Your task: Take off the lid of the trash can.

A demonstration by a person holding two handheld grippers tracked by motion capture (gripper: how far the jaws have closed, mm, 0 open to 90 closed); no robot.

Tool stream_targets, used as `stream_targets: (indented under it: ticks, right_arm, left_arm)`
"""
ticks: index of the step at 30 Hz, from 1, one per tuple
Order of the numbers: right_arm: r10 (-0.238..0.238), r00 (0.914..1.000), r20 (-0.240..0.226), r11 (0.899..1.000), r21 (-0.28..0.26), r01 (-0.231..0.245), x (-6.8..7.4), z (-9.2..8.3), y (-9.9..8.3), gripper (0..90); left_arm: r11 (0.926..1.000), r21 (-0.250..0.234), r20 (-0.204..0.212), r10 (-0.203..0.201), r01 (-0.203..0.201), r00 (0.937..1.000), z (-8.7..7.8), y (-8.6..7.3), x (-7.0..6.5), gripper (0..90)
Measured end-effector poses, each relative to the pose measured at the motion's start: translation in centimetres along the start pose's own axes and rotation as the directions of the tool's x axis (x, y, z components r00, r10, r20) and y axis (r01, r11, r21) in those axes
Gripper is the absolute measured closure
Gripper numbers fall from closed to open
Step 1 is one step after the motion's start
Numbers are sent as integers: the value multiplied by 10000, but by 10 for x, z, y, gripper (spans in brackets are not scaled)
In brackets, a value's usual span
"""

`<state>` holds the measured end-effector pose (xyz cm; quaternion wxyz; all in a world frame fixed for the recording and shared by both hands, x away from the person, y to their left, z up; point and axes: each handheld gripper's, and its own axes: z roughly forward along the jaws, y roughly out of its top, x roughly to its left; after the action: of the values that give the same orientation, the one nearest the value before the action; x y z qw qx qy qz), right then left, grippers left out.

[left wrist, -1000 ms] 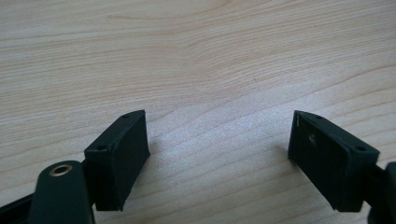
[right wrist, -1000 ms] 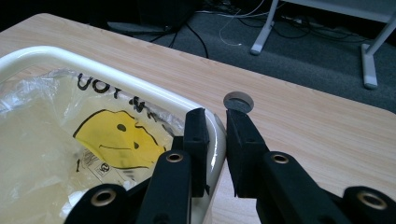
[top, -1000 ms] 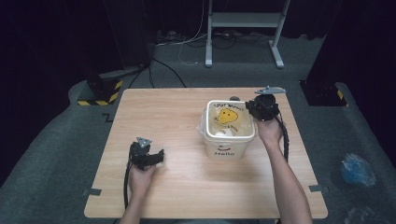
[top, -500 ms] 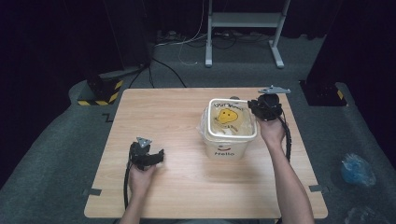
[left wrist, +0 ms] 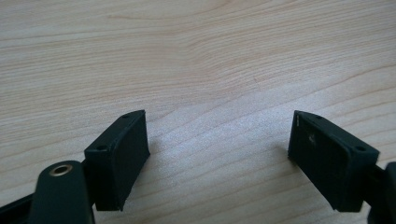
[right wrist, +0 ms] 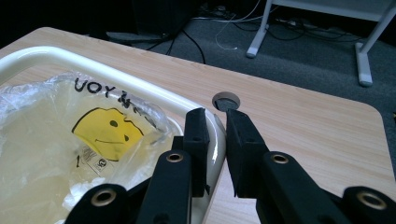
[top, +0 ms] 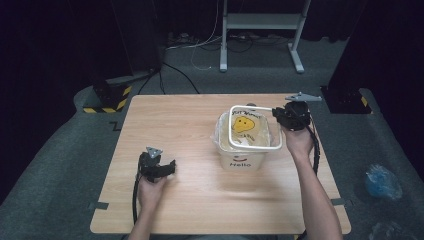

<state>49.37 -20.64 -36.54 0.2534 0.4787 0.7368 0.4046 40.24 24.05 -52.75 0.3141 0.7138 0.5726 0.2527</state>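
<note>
A white bin (top: pixel 240 162) marked "Hello" stands right of the table's middle, lined with a clear plastic bag (top: pixel 245 125) that bears a yellow smiley. A white rectangular rim ring (top: pixel 252 106) hovers tilted over the bin's mouth, shifted to the right. My right gripper (top: pixel 276 113) is shut on the ring's far right corner. In the right gripper view the jaws (right wrist: pixel 212 121) pinch the ring (right wrist: pixel 116 79) beside the bag (right wrist: pixel 56 140). My left gripper (top: pixel 172 166) rests on the table at front left. Its jaws (left wrist: pixel 219 140) stand open over bare wood.
The wooden table (top: pixel 200 210) has a round cable hole (right wrist: pixel 225 100) just behind the bin. Beyond the table, a metal stand (top: pixel 260 22) and cables sit on the grey floor. A black-and-yellow striped box (top: pixel 107 97) lies far left, a blue bag (top: pixel 382 181) at right.
The right gripper has shifted slightly right, and the white ring it holds has come up off the bin's mouth and moved right. The left gripper has stayed still.
</note>
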Motion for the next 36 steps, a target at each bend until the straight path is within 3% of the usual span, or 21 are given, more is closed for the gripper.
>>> stream_targets:
  ticks: [36]
  right_arm:
    - [664, 9954, 697, 9978, -89, -659, -55, -45, -33, 793]
  left_arm:
    - [10000, 14, -8, -4, 4, 10000, 0, 0, 0, 202]
